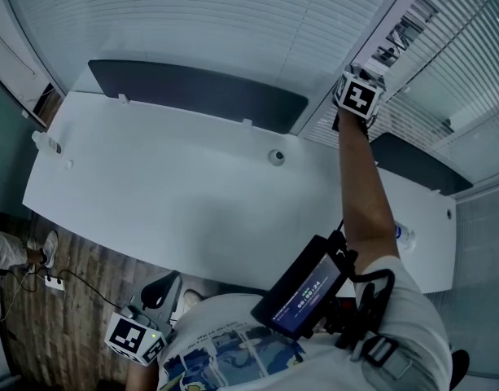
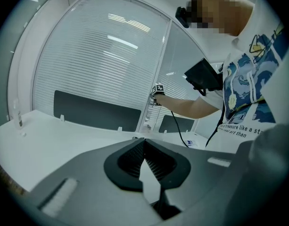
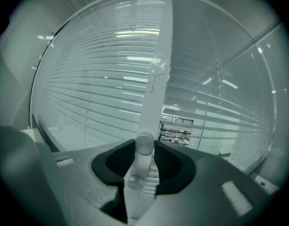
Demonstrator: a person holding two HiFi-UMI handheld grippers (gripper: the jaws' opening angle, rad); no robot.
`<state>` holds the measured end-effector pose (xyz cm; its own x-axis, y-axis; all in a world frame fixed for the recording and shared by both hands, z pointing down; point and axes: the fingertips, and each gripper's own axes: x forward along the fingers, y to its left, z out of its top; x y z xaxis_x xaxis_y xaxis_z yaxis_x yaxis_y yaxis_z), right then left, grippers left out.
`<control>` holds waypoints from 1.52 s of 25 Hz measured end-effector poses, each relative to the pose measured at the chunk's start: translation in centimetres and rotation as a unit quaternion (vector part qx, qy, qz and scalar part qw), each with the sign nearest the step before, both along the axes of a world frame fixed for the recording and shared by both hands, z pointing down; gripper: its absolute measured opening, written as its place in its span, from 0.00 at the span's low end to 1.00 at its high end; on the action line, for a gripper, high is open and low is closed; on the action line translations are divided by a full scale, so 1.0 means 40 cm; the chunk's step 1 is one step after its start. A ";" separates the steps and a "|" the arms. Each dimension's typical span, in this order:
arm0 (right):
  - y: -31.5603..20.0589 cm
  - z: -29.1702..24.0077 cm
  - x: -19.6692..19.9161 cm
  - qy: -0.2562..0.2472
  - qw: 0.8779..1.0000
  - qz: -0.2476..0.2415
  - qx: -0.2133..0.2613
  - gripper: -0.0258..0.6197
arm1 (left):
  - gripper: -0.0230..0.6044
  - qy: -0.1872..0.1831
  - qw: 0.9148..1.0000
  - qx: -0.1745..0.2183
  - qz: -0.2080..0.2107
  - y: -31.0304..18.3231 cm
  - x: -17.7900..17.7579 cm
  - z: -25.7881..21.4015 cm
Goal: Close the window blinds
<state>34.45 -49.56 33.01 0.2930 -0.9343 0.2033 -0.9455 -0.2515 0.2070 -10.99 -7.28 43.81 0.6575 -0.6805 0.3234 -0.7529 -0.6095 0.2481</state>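
White slatted blinds (image 1: pixel 233 23) cover the left window, and a second set (image 1: pixel 444 72) covers the right one. In the right gripper view the left blinds (image 3: pixel 97 93) look flat, while the right blinds (image 3: pixel 229 112) show a building through their slats. My right gripper (image 3: pixel 145 160) is raised at the white post (image 3: pixel 161 69) between the windows. It is shut on a clear blind wand (image 3: pixel 143 147) that hangs down between its pads. In the head view its marker cube (image 1: pixel 359 96) sits at the post. My left gripper (image 2: pixel 145 147) is low by my side, shut and holding nothing.
A long white desk (image 1: pixel 176 194) stands between me and the windows, with dark divider panels (image 1: pixel 200 88) along its far edge. A small bottle (image 1: pixel 404 236) is on the desk near my right arm. Cables (image 1: pixel 54 282) lie on the wood floor at the left.
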 end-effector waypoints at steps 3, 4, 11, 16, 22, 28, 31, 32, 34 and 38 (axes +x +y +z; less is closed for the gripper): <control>0.016 -0.011 -0.005 -0.017 1.000 -0.010 0.000 0.24 | 0.04 0.003 1.000 0.000 0.008 0.003 0.005 -0.020; 0.024 -0.017 -0.008 -0.015 1.000 -0.013 0.000 0.24 | 0.04 0.004 1.000 0.001 0.011 0.005 0.007 -0.028; 0.097 0.028 -0.027 -0.001 0.999 -0.033 -0.010 0.24 | 0.04 0.005 0.999 0.006 0.031 0.010 0.002 -0.019; 0.182 0.045 -0.095 0.006 0.998 -0.063 -0.008 0.24 | 0.04 0.005 0.999 0.018 0.051 0.030 -0.022 -0.008; 0.334 0.065 -0.198 0.016 0.995 -0.094 -0.016 0.24 | 0.04 0.004 0.997 0.027 0.066 0.074 -0.077 -0.014; 0.516 0.064 -0.316 0.012 0.993 -0.115 -0.006 0.23 | 0.04 0.002 0.995 0.034 0.089 0.141 -0.139 -0.028; 0.606 0.063 -0.373 0.008 0.992 -0.126 -0.002 0.23 | 0.04 0.002 0.994 0.036 0.100 0.178 -0.162 -0.028; 0.638 0.065 -0.393 0.008 0.991 -0.131 -0.002 0.23 | 0.04 0.003 0.994 0.036 0.104 0.191 -0.168 -0.027; 0.705 0.072 -0.427 0.006 0.990 -0.142 -0.004 0.23 | 0.04 0.005 0.993 0.038 0.112 0.217 -0.177 -0.027; 0.844 0.095 -0.470 -0.004 0.988 -0.155 -0.012 0.23 | 0.04 0.011 0.991 0.041 0.125 0.267 -0.181 -0.026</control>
